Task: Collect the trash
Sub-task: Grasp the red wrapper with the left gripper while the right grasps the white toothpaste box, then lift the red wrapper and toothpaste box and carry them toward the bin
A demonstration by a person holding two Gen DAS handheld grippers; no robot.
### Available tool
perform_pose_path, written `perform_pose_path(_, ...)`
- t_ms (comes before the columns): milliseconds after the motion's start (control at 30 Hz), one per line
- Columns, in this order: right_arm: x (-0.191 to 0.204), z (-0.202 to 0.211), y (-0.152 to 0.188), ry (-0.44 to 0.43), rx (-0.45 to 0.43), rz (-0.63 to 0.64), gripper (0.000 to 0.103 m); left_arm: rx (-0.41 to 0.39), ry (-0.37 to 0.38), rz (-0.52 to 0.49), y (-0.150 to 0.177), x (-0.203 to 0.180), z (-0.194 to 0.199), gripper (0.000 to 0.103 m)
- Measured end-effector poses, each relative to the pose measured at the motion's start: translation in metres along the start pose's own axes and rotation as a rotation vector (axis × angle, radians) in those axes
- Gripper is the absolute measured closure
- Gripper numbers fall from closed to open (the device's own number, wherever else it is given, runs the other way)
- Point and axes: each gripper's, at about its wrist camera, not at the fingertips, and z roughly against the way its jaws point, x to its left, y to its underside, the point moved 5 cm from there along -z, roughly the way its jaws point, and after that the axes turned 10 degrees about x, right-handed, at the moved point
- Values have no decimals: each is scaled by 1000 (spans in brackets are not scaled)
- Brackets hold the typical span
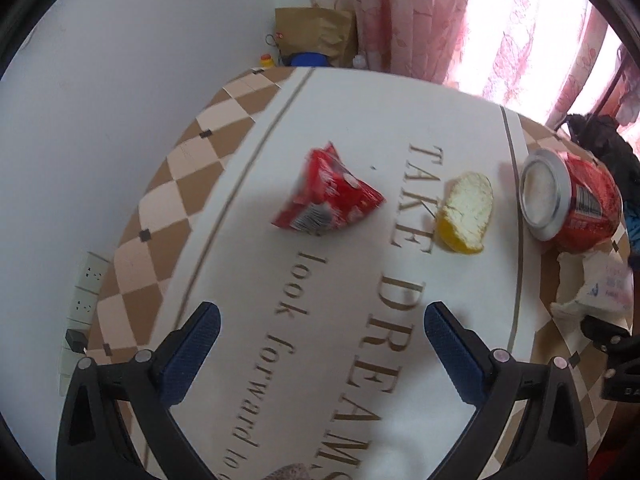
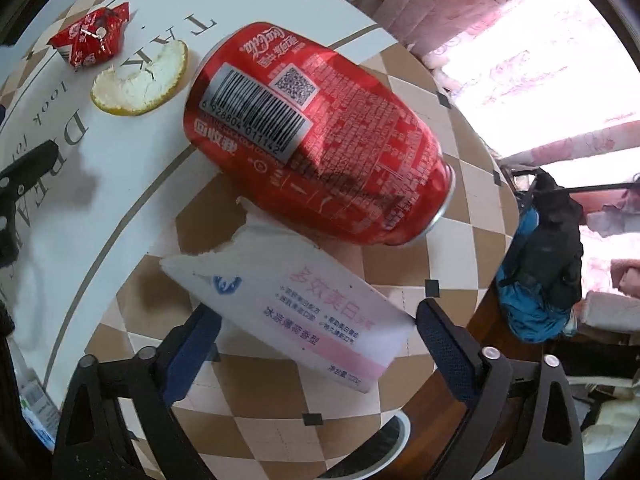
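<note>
On the table lie a crumpled red snack wrapper [image 1: 328, 196] [image 2: 91, 36], an orange peel [image 1: 466, 213] [image 2: 140, 80], a red Coca-Cola can [image 1: 572, 200] [image 2: 320, 136] on its side, and a torn white and pink toothpaste box [image 1: 596, 286] [image 2: 304, 312]. My left gripper [image 1: 322, 332] is open and empty, held above the cloth short of the wrapper. My right gripper [image 2: 318, 336] is open, its blue fingers [image 2: 196, 344] either side of the box, which lies against the can. The left gripper also shows in the right wrist view [image 2: 24, 176].
The table [image 1: 224, 108] has a white cloth with lettering and a brown checked border. A brown paper bag [image 1: 316, 34] and bottles stand beyond its far edge by pink curtains [image 1: 420, 20]. A power strip [image 1: 86, 292] lies left. A chair with blue and black clothes [image 2: 540, 264] stands right.
</note>
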Motion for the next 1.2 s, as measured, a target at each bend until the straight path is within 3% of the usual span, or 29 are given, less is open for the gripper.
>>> perform_pose_path(67, -3, 7, 4, -69, 18, -44, 22, -6, 10, 11, -3, 10, 1, 0)
perform_pose_path(133, -3, 13, 7, -191, 34, -85, 23, -5, 7, 21, -6, 21, 1, 0)
perform_pose_path(200, -3, 14, 5, -237, 33, -92, 23, -8, 3, 24, -8, 29, 1, 0)
perform_pose_path(333, -3, -1, -6, -175, 50, -88, 23, -1, -5, 16, -10, 38, -3, 0)
perform_pose_path(433, -2, -8, -8, -215, 21, -148, 25, -3, 1, -3, -10, 42, -4, 0)
perform_pose_path(533, 7, -3, 2, -200, -30, -179, 32, -7, 38, -19, -11, 44, -4, 0)
perform_pose_path(633, 7, -6, 25, -199, -26, -336, 37, 7, 114, -40, -16, 41, -5, 0)
perform_pose_path(700, 5, -11, 45, -260, -18, -453, 39, -3, 137, -77, -23, 33, -7, 0)
perform_pose_path(733, 4, -14, 51, -312, -18, -496, 38, -9, 141, -92, -27, 30, -7, 0)
perform_pose_path(833, -1, -14, 62, -367, -47, -535, 23, -12, 149, -134, -42, 18, -13, 0)
perform_pose_path(900, -6, -15, 61, -378, -74, -557, 20, -9, 149, -143, -51, 13, -18, 2)
perform_pose_path(967, -13, -15, 58, -307, -92, -554, 20, -9, 151, -136, -59, 10, -22, 25)
perform_pose_path(1000, -14, -19, 57, -296, -101, -553, 20, -2, 145, -127, -62, 10, -24, 56)
perform_pose_path(1033, -11, -18, 57, -286, -107, -556, 20, 3, 148, -121, -62, 11, -26, 74)
perform_pose_path(1133, -13, -16, 50, -245, -131, -573, 29, -12, 169, -111, -60, 13, -22, 76)
perform_pose_path(1200, -5, -13, 46, -234, -155, -573, 42, -18, 175, -111, -56, 15, -19, 83)
